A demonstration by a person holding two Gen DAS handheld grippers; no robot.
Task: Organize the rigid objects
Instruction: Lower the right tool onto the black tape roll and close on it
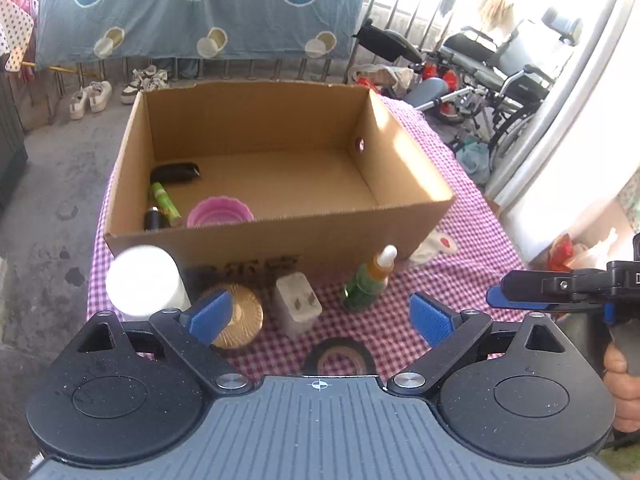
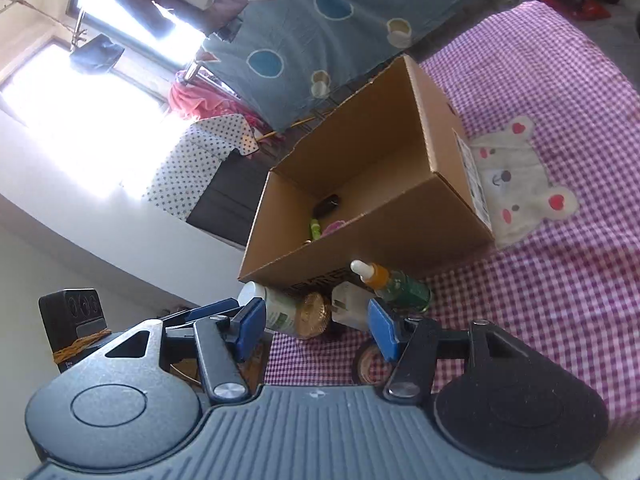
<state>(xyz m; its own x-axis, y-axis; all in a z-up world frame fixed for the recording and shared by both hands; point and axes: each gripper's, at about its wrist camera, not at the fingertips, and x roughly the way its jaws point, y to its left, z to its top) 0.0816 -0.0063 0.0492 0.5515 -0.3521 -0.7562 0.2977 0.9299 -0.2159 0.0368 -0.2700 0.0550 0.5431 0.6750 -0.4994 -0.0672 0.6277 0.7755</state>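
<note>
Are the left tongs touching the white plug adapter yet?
Apart. In the left wrist view the left tongs stand wide open, and checked cloth shows between each blue pad and the white plug adapter, which stands untouched in the gap.

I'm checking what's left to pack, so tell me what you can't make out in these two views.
- Black tape roll: left wrist view, near half hidden by the gripper body.
- Box print: blurred, partly behind the white plug.
- Small dark item in the cardboard box: cut off by the front wall.

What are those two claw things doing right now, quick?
Left gripper: open, holding nothing, above the plug adapter.
Right gripper: open, holding nothing.
</note>
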